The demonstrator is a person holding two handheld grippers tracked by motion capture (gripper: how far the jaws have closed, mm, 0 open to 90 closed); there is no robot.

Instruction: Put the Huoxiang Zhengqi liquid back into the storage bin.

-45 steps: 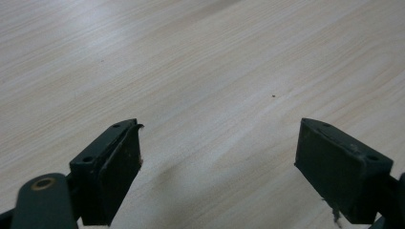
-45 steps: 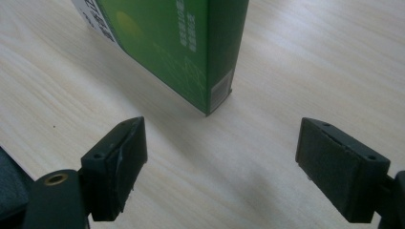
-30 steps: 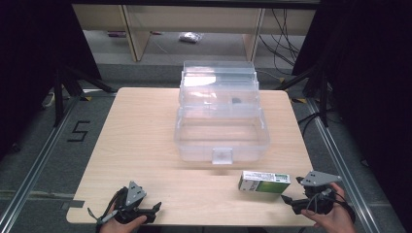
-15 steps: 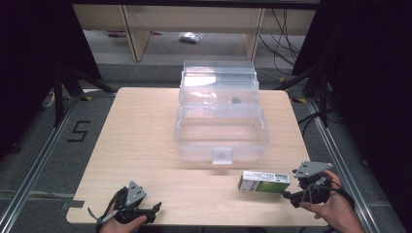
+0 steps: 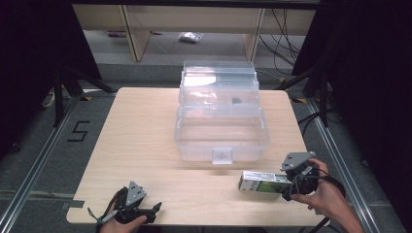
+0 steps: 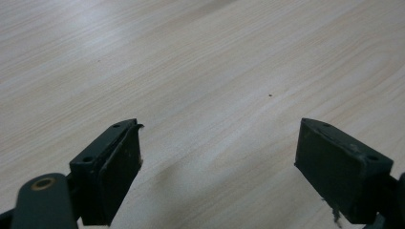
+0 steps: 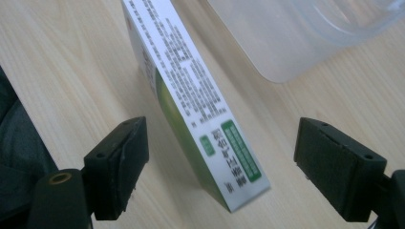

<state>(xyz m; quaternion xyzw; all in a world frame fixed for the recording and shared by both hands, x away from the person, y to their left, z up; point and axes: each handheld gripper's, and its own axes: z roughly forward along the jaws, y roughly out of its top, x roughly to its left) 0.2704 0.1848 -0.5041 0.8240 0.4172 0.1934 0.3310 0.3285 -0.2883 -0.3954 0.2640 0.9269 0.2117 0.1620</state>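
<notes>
A green and white carton [image 5: 262, 181] lies flat near the table's front right, just in front of a clear plastic box [image 5: 221, 132] whose lid stands open. My right gripper [image 5: 290, 183] is at the carton's right end, open, with its jaws on either side of that end [image 7: 210, 143] and not touching it. The clear box's rounded corner [image 7: 296, 38] is just beyond. My left gripper [image 5: 150, 211] rests at the front left edge of the table, open over bare wood [image 6: 215, 95], nothing between its jaws.
The light wooden table [image 5: 141, 141] has open surface on its left half. Black frame legs and floor rails [image 5: 43, 155] flank it. Behind it stand a wooden shelf [image 5: 131, 29] and hanging cables [image 5: 286, 24]. A small dark object [image 5: 236, 101] lies in the box's upper tier.
My right gripper has moved left and forward to the carton's right end, so that its jaws straddle it. The left gripper and the carton have stayed put.
</notes>
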